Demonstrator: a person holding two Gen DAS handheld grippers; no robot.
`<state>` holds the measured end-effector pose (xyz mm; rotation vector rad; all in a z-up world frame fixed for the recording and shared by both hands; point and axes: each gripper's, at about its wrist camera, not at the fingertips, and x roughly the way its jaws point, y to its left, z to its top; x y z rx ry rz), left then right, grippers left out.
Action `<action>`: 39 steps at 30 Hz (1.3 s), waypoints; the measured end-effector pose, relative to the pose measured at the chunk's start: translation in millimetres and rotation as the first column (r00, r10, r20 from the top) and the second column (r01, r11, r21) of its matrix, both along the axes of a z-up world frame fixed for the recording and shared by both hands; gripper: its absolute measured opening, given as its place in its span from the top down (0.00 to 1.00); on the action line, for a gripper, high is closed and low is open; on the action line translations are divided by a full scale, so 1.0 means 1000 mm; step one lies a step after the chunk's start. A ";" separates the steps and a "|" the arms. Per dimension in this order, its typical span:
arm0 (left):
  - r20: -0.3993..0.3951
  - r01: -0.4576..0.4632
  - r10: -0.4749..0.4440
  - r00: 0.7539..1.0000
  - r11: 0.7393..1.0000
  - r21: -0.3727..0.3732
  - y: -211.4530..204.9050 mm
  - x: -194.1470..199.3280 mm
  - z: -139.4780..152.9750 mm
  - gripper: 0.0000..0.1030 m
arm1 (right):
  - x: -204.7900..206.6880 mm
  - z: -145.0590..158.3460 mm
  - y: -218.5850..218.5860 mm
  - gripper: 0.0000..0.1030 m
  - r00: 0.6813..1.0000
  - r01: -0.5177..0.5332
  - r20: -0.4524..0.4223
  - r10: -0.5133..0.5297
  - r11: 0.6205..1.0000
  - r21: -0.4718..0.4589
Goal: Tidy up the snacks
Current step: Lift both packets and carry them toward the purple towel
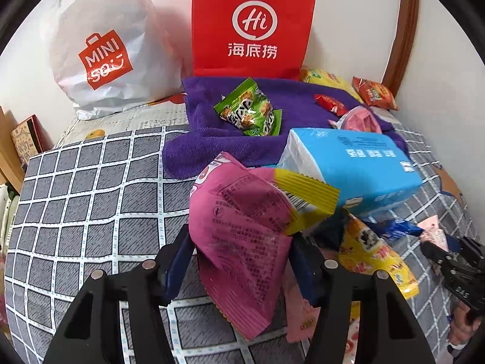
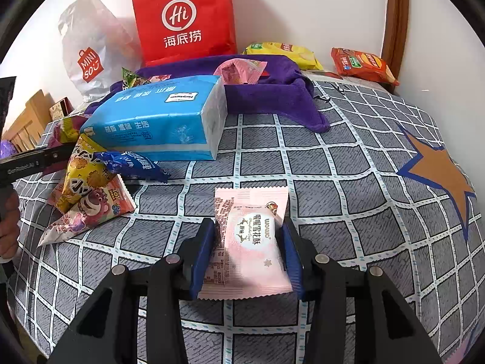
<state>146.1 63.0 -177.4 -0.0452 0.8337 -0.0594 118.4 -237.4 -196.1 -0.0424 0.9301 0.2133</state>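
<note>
My left gripper (image 1: 239, 251) is shut on a magenta snack packet (image 1: 242, 242), which hangs tilted between the blue pads above the checked bedspread (image 1: 91, 197). A yellow-edged wrapper (image 1: 306, 200) shows just behind it. In the right wrist view a pale pink pastry packet (image 2: 251, 242) lies flat on the bedspread (image 2: 333, 182) between the fingers of my right gripper (image 2: 248, 242). The pads stand at its edges without squeezing it, so that gripper is open. A small heap of snacks, a yellow packet (image 2: 81, 179), a blue one (image 2: 133, 163) and a bear-print one (image 2: 94, 206), lies to the left.
A blue tissue pack (image 2: 157, 121) lies mid-bed before a purple towel (image 1: 242, 91) bearing green packets (image 1: 248, 109). A red paper bag (image 1: 253, 27) and a white plastic bag (image 1: 100, 54) stand against the wall. Yellow (image 2: 285, 51) and orange (image 2: 363, 63) chip bags lie far right.
</note>
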 end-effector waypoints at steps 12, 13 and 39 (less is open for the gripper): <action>0.001 0.016 -0.016 1.000 0.999 -0.030 -0.004 -0.037 0.029 0.43 | -0.010 0.013 -0.001 0.60 1.000 -0.008 0.010 0.007 0.997 0.074; 0.001 0.022 -0.022 1.000 0.999 -0.028 -0.007 -0.040 0.031 0.43 | -0.013 0.016 0.003 0.60 1.000 -0.017 0.018 0.016 0.997 0.076; 0.044 0.110 -0.106 0.993 0.988 -0.108 -0.059 -0.054 0.070 0.43 | -0.025 0.078 0.014 0.60 0.995 -0.038 0.093 0.028 0.994 0.103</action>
